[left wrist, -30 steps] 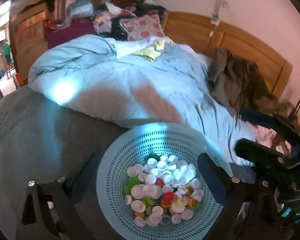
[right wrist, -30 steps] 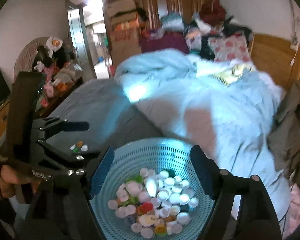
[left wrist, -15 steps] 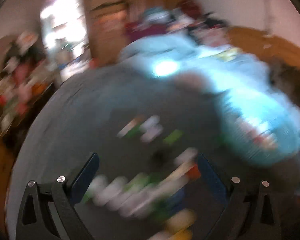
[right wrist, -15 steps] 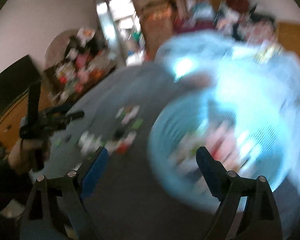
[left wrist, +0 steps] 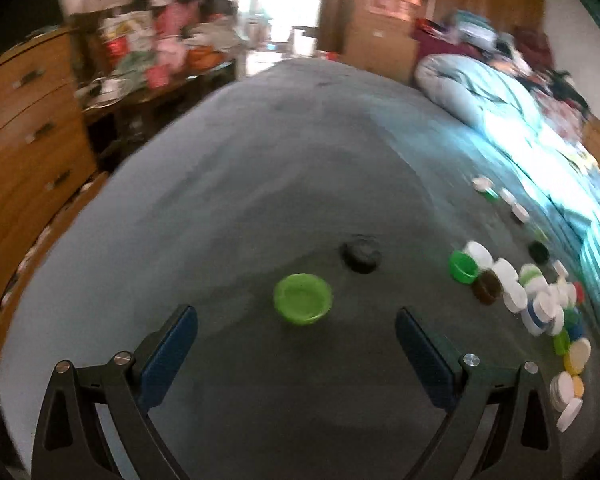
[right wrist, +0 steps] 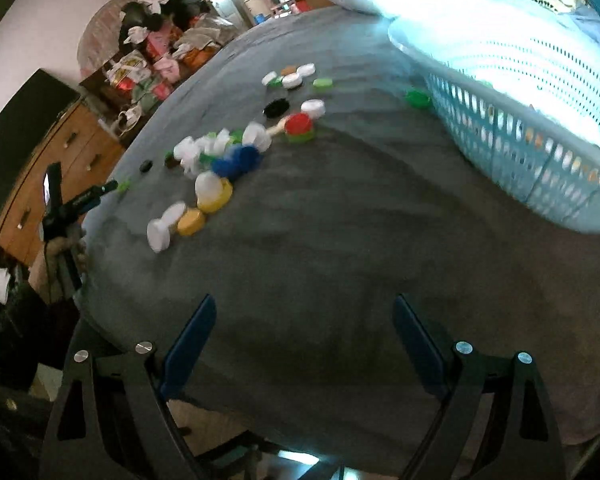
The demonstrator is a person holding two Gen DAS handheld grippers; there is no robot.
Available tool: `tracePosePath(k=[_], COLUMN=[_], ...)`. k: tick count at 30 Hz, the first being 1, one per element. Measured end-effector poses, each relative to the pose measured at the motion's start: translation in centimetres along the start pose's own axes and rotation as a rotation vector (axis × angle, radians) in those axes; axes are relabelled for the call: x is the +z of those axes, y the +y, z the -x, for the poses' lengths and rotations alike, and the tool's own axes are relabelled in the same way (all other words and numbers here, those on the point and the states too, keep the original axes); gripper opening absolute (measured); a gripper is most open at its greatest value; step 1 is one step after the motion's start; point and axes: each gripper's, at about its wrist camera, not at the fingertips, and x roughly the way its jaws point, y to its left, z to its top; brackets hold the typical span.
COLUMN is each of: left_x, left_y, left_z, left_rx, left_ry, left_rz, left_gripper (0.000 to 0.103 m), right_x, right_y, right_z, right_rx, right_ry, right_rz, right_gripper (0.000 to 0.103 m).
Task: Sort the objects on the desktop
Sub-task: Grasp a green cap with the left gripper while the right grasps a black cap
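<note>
Spread wide on the left gripper, nothing pinched. Just ahead of its fingertips, roughly midway between them, a green cap, hollow side up, alone on the grey blanket. A little beyond and to the right, a black cap, apart from the green one. Farther right, a loose string of caps: mostly white, with green, brown, blue, red and yellow among them, many touching or overlapping, some tilted on edge. At the right edge of that view, a sliver of the pale blue basket, close beside the string. Behind, a light blue quilt bunched along the far right of the blanket; at left, a wooden dresser. View slightly smeared, so no finer detail on the small caps.

Likewise wide apart on the right gripper, having just been opening, with only bare blanket between the fingers. Same string of caps up and to the left in this view, well apart from the fingertips: a red cap on a green one, blue ones in the middle, yellow ones toward the near end. Basket at upper right, resting on the blanket, perforated wall toward the camera, more caps dimly visible through the slots. Just beside that wall, a second green cap; touching or not, impossible to tell. At far left, a hand around the left gripper's handle, beyond the blanket's edge.
</note>
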Motion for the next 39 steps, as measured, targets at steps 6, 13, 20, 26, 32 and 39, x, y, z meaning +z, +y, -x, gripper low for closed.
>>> tracePosePath(k=[6, 13, 20, 26, 32, 39], left_x=[0.9, 0.7, 0.3, 0.1, 0.0, 0.0], left_y=[-0.2, 1.5, 2.4, 3.2, 3.8, 3.7], left_z=[-2.4, -2.0, -1.8, -1.7, -2.0, -2.1], left_rx=[0.002, 0.009, 0.011, -0.007, -0.027, -0.030], left_ry=[0.073, 0.027, -0.022, -0.032, -0.024, -0.017], left_rz=[-0.016, 0.055, 0.096, 0.134, 0.153, 0.159], left_gripper=[0.072, 0.031, 0.031, 0.031, 0.031, 0.031], right_x=[1.6, 4.1, 10.5, 14.9, 16.2, 16.7], right_y=[3.8, 10.8, 20.8, 27.2, 31.5, 32.3], right_z=[-1.1, -5.2, -10.6, -20.3, -27.4, -31.0], right_rx=[-0.016, 0.045, 0.131, 0.126, 0.090, 0.066], right_ry=[0.002, 0.046, 0.006, 0.094, 0.185, 0.260], right_rz=[0.079, 0.222, 0.452, 0.545, 0.632, 0.621], right_gripper=[0.085, 0.056, 0.056, 0.049, 0.047, 0.039])
